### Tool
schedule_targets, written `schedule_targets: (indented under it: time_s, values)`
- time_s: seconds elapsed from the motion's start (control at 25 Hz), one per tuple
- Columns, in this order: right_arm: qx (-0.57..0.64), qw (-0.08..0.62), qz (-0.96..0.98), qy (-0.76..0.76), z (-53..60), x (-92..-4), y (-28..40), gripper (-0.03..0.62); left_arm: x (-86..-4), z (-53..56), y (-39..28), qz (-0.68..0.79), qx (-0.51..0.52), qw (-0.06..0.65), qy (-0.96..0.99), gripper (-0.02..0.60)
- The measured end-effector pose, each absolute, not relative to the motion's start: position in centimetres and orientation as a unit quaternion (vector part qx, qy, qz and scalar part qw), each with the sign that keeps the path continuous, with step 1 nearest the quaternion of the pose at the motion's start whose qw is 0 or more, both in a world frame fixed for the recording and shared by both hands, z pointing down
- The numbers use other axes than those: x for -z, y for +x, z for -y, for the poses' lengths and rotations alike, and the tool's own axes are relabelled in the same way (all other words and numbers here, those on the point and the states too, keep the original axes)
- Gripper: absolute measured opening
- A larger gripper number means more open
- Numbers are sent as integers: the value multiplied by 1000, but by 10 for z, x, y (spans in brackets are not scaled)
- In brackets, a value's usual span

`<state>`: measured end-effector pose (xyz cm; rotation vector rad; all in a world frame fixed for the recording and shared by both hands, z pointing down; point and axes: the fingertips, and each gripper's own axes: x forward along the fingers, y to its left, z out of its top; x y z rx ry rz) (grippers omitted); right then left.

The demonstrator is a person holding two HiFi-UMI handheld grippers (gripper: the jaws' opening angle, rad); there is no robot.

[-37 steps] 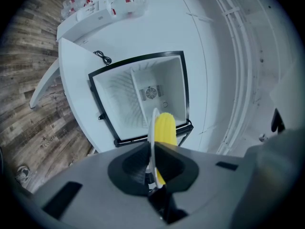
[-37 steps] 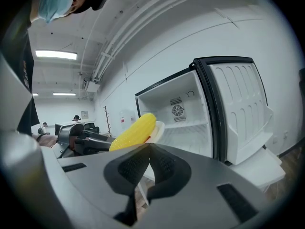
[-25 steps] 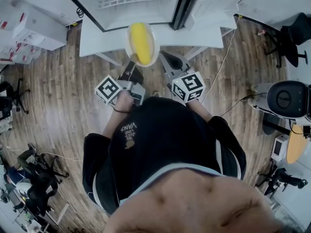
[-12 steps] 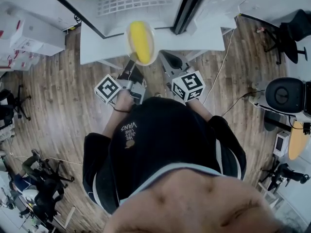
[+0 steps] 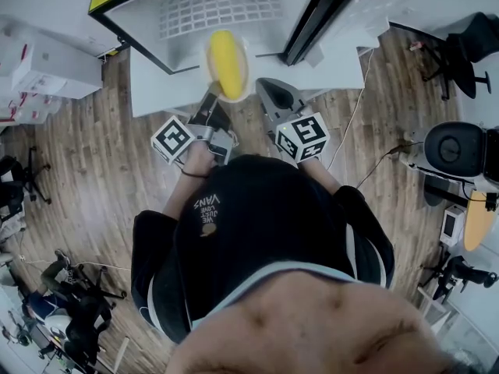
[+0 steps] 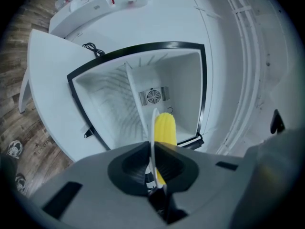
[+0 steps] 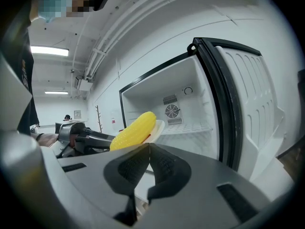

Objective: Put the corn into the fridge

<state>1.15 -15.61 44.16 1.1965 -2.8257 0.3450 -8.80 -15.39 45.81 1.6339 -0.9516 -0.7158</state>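
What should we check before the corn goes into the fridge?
1. Fridge door open wide: ok.
2. Left tongs shut on the plate rim: ok.
3. Corn lying on the plate: ok.
4. Shelf inside the fridge bare where it shows: ok.
5. Right tongs shut, holding nothing, beside the plate: ok.
6. Grip firm enough that the plate won't tip: cannot tell.
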Motion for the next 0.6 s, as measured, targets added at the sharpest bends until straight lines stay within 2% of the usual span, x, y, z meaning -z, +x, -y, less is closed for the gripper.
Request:
schedule_targets:
  time_s: [0.6]
  values:
    - [-114, 27, 904, 411, 200, -443, -18, 12, -458, 203, -116, 377, 288, 543, 693, 31]
